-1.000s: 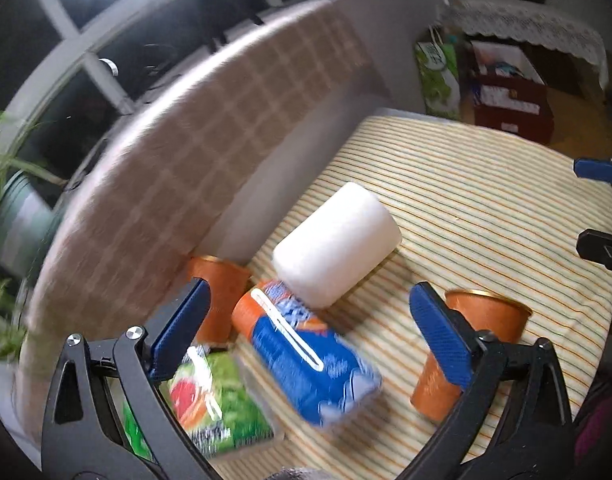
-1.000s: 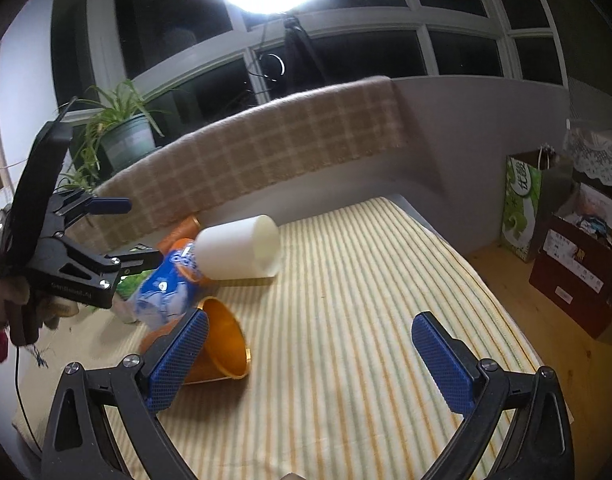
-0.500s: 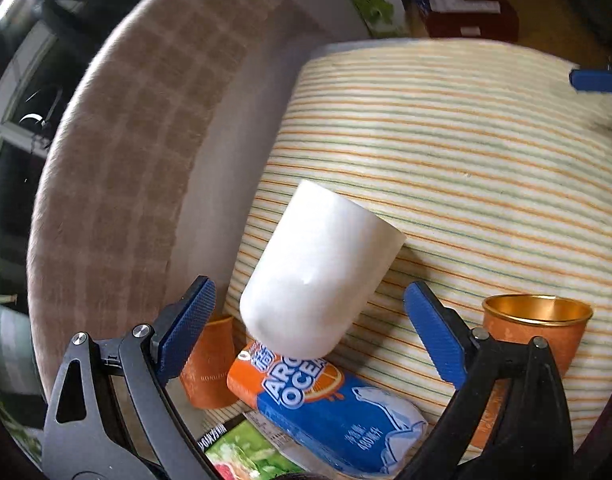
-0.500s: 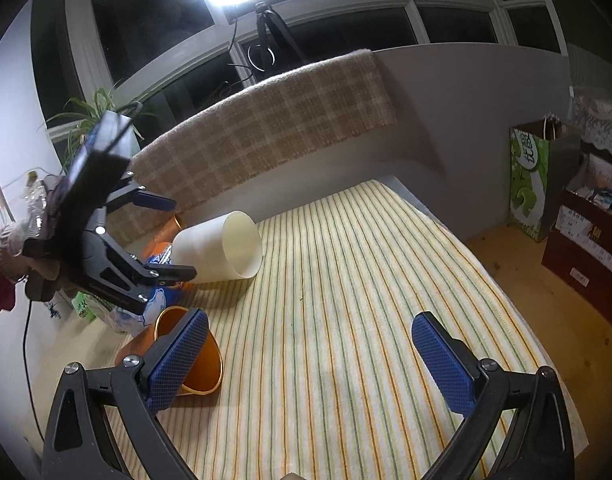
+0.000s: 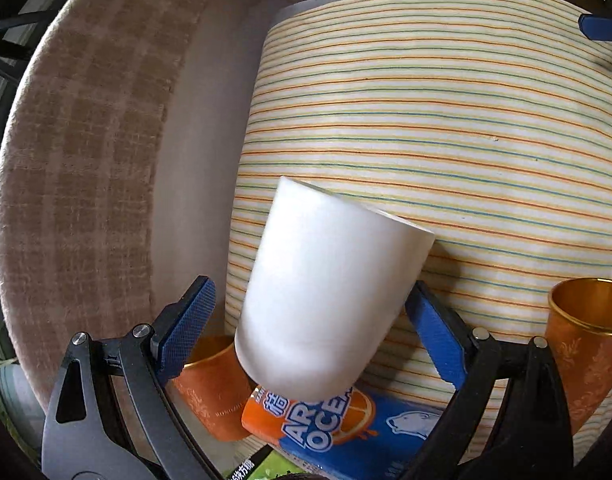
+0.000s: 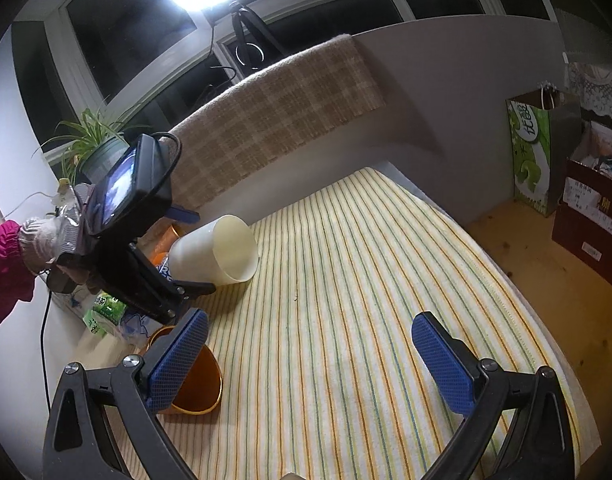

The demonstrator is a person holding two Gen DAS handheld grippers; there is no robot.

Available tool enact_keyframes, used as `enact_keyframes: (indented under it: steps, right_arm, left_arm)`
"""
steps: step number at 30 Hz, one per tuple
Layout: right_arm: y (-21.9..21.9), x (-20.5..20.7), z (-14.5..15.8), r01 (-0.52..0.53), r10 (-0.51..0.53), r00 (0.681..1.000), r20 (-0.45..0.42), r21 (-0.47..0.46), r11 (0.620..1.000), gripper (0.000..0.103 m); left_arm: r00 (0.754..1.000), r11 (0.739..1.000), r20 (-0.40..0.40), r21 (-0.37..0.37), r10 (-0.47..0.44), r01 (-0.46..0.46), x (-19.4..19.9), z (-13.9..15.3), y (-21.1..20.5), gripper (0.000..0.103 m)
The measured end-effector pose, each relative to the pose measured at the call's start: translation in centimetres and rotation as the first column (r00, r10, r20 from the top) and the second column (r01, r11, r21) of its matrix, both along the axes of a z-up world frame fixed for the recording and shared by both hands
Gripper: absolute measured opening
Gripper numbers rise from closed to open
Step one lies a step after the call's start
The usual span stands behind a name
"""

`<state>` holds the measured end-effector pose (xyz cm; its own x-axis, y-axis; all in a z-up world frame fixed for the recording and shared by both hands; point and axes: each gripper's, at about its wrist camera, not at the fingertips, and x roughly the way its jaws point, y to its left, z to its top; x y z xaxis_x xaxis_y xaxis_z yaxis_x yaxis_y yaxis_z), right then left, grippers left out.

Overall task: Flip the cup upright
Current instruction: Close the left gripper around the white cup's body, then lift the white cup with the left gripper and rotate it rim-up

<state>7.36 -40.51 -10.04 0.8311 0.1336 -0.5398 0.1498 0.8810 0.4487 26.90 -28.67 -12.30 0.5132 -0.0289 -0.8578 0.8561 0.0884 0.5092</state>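
A white cup [image 5: 330, 296] lies on its side on the striped tablecloth [image 5: 446, 120], mouth toward the table's middle; it also shows in the right wrist view [image 6: 214, 252]. My left gripper [image 5: 314, 336] is open with its blue pads either side of the cup's base end, close but with gaps. It shows in the right wrist view [image 6: 186, 276] held by a gloved hand. My right gripper [image 6: 310, 364] is open and empty above the cloth, well in front of the cup.
Two orange cups [image 5: 586, 344] [image 5: 214, 388] stand near the white cup; one [image 6: 194, 376] is by my right gripper's left finger. A blue-orange drink pouch [image 5: 346, 420] and a green packet [image 6: 106, 312] lie beside them. A plaid-covered backrest [image 6: 274, 120] borders the table.
My left gripper has moved in toward the white cup, so its pads now straddle the base end. The right gripper has barely moved.
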Motion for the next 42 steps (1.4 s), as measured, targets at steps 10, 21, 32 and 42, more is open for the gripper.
enact_keyframes:
  steps: [10, 21, 32, 42]
  right_arm:
    - [-0.5, 0.2, -0.4, 0.011, -0.010, 1.000, -0.014, 0.029, 1.000, 0.103]
    - [-0.2, -0.1, 0.0, 0.027, -0.027, 1.000, -0.015, 0.012, 1.000, 0.103]
    - [0.9, -2.9, 3.3, 0.041, -0.041, 0.997, 0.059, 0.000, 0.999, 0.103]
    - [5.5, -6.7, 4.9, -0.045, 0.045, 0.995, 0.085, -0.003, 0.999, 0.103]
  left_arm:
    - [0.999, 1.000, -0.035, 0.005, 0.007, -0.007, -0.3, 0.1, 0.5, 0.082]
    - [0.998, 0.990, -0.028, -0.130, 0.056, -0.059, -0.2, 5.5, 1.2, 0.079]
    - [0.975, 0.911, -0.101, -0.347, 0.198, -0.221, -6.4, 13.6, 8.1, 0.079]
    - [0.822, 0.658, -0.363, -0.493, 0.439, -0.569, -13.3, 12.8, 18.0, 0.079]
